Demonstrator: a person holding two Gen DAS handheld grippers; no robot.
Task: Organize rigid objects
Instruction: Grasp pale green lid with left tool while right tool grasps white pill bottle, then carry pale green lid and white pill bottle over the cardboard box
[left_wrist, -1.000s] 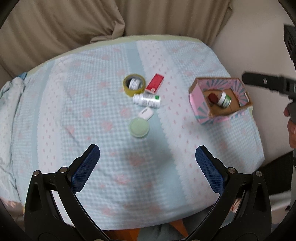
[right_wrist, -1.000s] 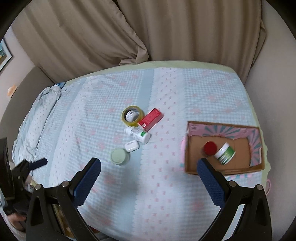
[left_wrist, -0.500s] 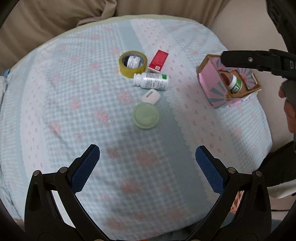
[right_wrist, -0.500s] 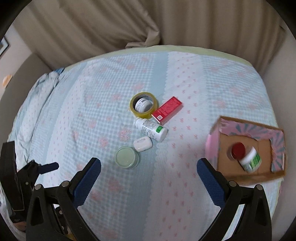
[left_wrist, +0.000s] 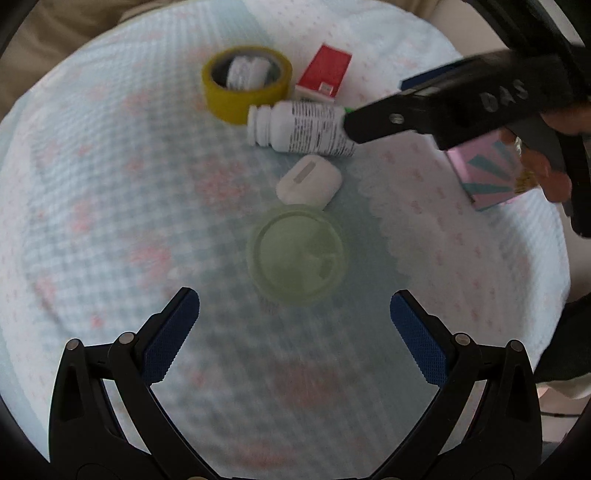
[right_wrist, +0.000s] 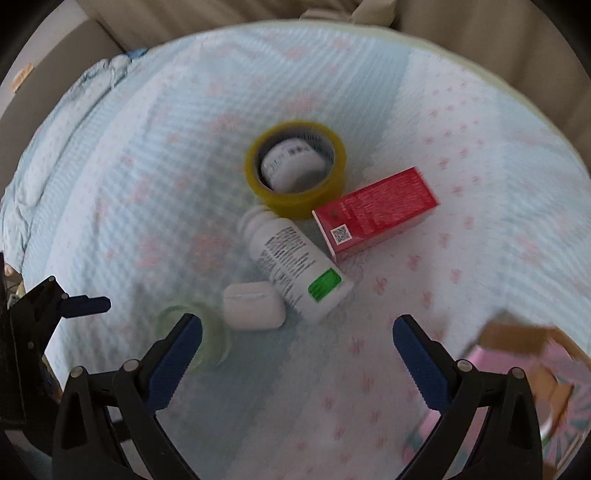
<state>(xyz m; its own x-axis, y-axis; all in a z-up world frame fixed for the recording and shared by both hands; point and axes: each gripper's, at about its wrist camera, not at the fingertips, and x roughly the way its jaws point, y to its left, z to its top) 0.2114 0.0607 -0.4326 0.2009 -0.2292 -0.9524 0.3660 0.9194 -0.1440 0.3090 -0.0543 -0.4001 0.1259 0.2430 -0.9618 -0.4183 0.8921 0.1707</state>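
A cluster lies on the checked cloth: a yellow tape roll (left_wrist: 246, 88) (right_wrist: 296, 178) with a small white jar inside it, a red box (left_wrist: 324, 75) (right_wrist: 376, 214), a white pill bottle (left_wrist: 301, 128) (right_wrist: 295, 262) on its side, a white earbud case (left_wrist: 309, 181) (right_wrist: 253, 305) and a pale green round lid (left_wrist: 297, 256) (right_wrist: 207, 332). My left gripper (left_wrist: 294, 334) is open and empty just short of the green lid. My right gripper (right_wrist: 297, 350) is open and empty, just short of the bottle and case; it also shows in the left wrist view (left_wrist: 443, 107) over the bottle's end.
A pink patterned cardboard box (left_wrist: 491, 173) (right_wrist: 524, 373) stands at the right of the cluster. The light blue tablecloth (right_wrist: 147, 155) covers the round table. Beige curtains (right_wrist: 461, 26) hang behind. The left gripper shows at the left edge of the right wrist view (right_wrist: 55, 306).
Both grippers have moved forward and down toward the cluster; the objects look much larger now. The right gripper now reaches over the bottle's end. Nothing was grasped.
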